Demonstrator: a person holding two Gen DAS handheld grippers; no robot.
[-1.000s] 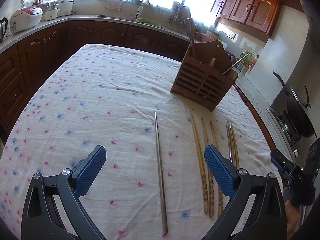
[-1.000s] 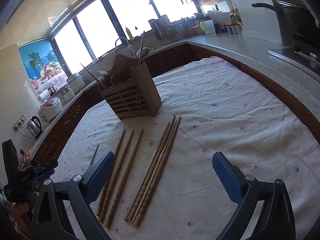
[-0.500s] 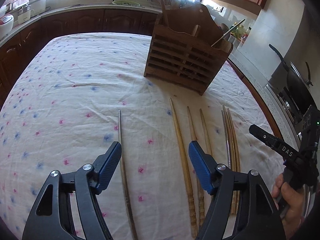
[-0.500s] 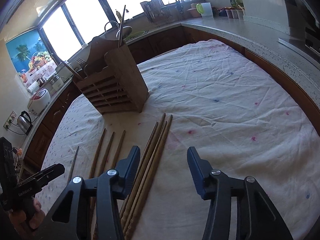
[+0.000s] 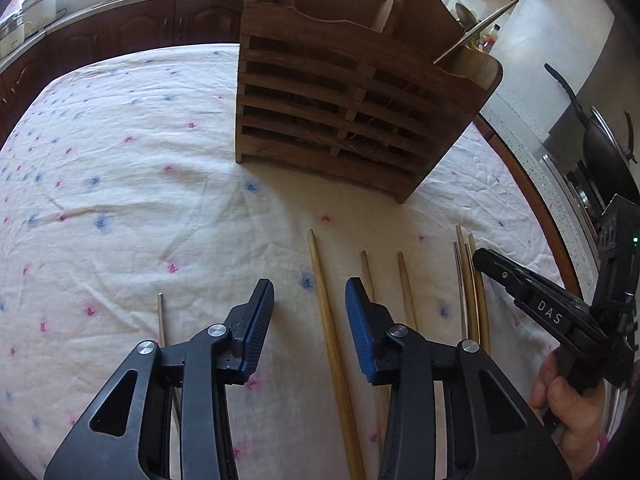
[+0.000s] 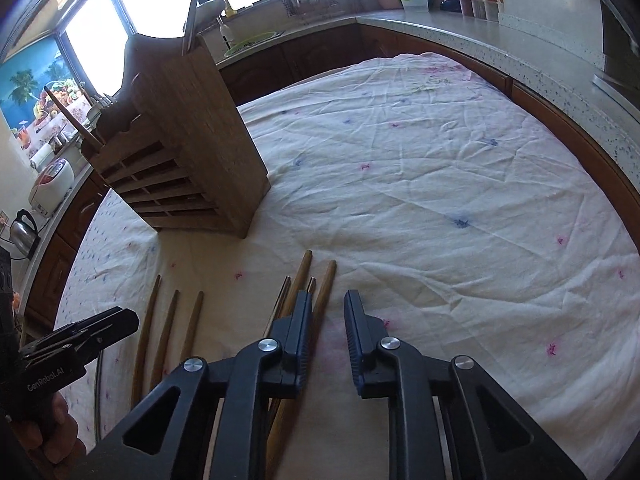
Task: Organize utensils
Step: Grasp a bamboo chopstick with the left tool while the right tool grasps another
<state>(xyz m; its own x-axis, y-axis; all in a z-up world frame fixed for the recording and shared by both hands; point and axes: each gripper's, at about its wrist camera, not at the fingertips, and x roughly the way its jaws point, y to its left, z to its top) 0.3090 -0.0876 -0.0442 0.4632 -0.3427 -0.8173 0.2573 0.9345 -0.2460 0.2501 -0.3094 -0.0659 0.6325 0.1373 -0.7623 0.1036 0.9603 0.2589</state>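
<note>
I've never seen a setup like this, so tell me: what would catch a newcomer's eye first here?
Probably the slatted wooden utensil holder standing upright on the flowered tablecloth. In front of it, wooden chopsticks lie in a row. The left gripper, blue-padded, hovers above one of them, and the right gripper hangs over a bundle of chopsticks; both have just been closing, gripping nothing yet.

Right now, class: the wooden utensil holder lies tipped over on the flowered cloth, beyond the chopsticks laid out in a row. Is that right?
Not quite. The wooden utensil holder stands upright on the flowered cloth, not tipped over; the left wrist view shows it. It does stand beyond the chopsticks laid out in a row.
</note>
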